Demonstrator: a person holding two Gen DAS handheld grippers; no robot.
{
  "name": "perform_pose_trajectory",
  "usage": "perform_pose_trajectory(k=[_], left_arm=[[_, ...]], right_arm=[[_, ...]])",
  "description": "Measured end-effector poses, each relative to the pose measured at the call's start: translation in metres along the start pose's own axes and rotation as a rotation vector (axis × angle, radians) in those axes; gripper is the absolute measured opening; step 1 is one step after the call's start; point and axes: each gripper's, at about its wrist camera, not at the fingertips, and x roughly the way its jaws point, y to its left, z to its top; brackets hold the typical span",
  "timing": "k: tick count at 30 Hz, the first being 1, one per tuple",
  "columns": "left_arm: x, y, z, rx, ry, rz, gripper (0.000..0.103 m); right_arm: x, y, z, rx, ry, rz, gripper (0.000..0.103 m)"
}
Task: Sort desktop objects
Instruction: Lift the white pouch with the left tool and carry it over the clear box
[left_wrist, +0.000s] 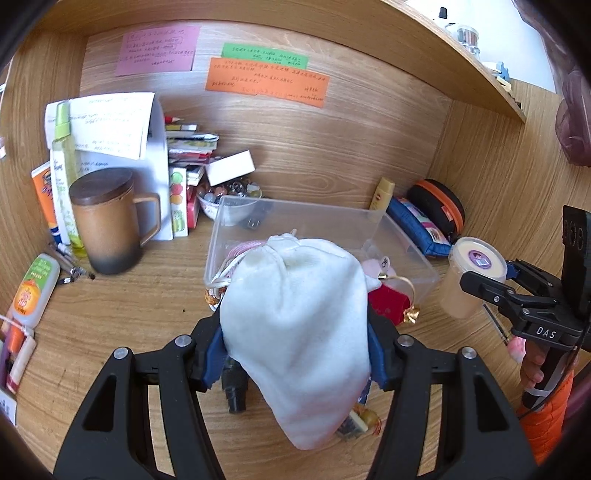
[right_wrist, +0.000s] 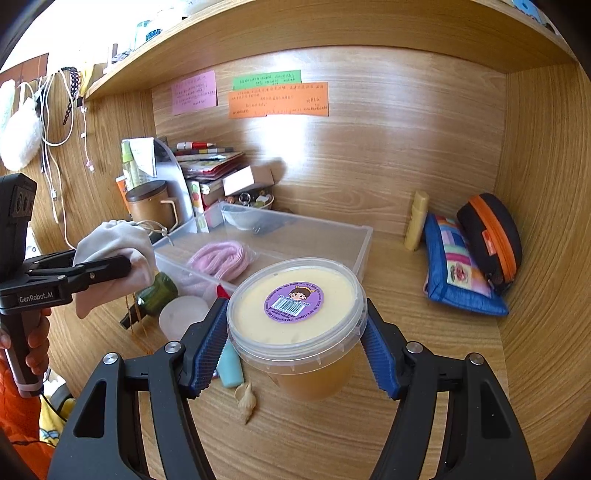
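Note:
My left gripper (left_wrist: 295, 354) is shut on a white drawstring pouch (left_wrist: 295, 325) and holds it above the desk, in front of a clear plastic box (left_wrist: 306, 218). The pouch also shows in the right wrist view (right_wrist: 114, 254), held by the left gripper (right_wrist: 125, 266). My right gripper (right_wrist: 295, 347) is shut on a clear tub of yellow paste (right_wrist: 299, 317) with a purple sticker, held just off the desk. The tub also shows in the left wrist view (left_wrist: 476, 273). The box (right_wrist: 351, 236) holds a pink cord (right_wrist: 221, 256).
A brown lidded mug (left_wrist: 107, 218), bottles, papers and a small bowl stand at the back left. A blue pouch (right_wrist: 458, 269), an orange-zip case (right_wrist: 491, 240) and a yellow tube (right_wrist: 417, 218) lie at the right. A shell (right_wrist: 247, 402), a green jar (right_wrist: 157, 291) and trinkets lie near the box.

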Motion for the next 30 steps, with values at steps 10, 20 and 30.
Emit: perform_pose_trajectory(k=[10,20,30], left_arm=[[0.017,-0.003,0.022,0.002,-0.006,-0.032,0.061],[0.039,0.006,0.04,-0.028,0.004,-0.043,0.061],[0.061,0.012,0.049,-0.041,0.035,-0.054,0.061]], right_arm=[[0.01,-0.002,0.021,-0.012,-0.019,-0.018,0.065],[0.036,-0.004,0.038,-0.008,0.001,-0.018,0.065],[0.058,0.002,0.053,-0.031,0.017,0.008,0.065]])
